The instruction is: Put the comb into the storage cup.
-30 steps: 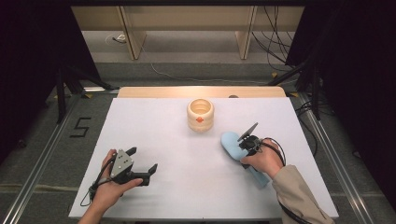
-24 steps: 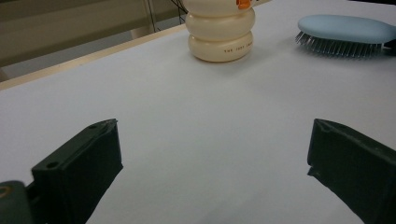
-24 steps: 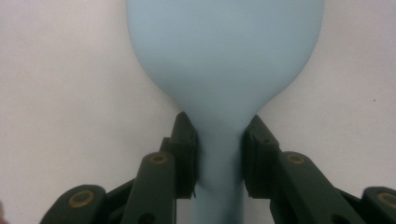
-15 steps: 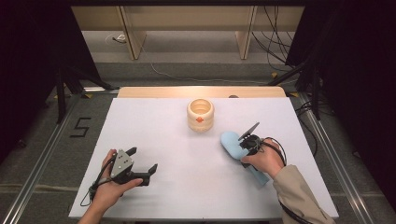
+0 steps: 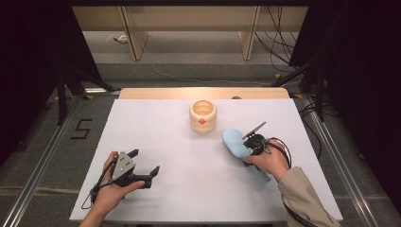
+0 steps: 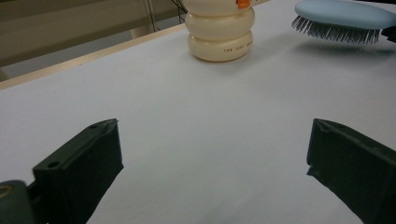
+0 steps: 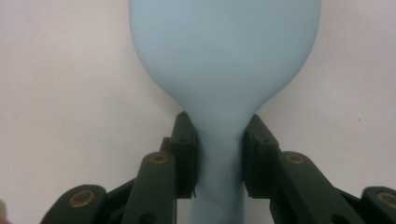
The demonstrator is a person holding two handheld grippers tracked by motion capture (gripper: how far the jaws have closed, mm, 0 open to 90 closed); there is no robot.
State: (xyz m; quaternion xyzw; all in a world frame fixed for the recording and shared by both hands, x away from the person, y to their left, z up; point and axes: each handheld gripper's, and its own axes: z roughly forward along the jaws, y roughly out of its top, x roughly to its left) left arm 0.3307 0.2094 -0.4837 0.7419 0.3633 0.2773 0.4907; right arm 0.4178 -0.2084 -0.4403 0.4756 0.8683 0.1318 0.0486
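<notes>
- Right gripper (image 7: 218, 154) clamped on the neck of the blue hairbrush (image 5: 235, 142), bristles down, head lifted off the white table (image 5: 189, 189), right of the cream holder (image 5: 203, 116).
- Nothing has shifted since a second ago; brush hangs ready for carrying.
- Left gripper (image 5: 142, 165) open, idle.

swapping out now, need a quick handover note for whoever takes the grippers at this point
Right gripper: shut on the neck of the light blue plastic hairbrush, held above the white table, bristles down.
Left gripper: open, nothing between the jaws, resting near the table's front left.
The cream ribbed round holder with an orange mark stands upright, apart from the brush, its top open.
Done: brush picked up.
Left: probably placing the brush in the holder; that is a guess.
</notes>
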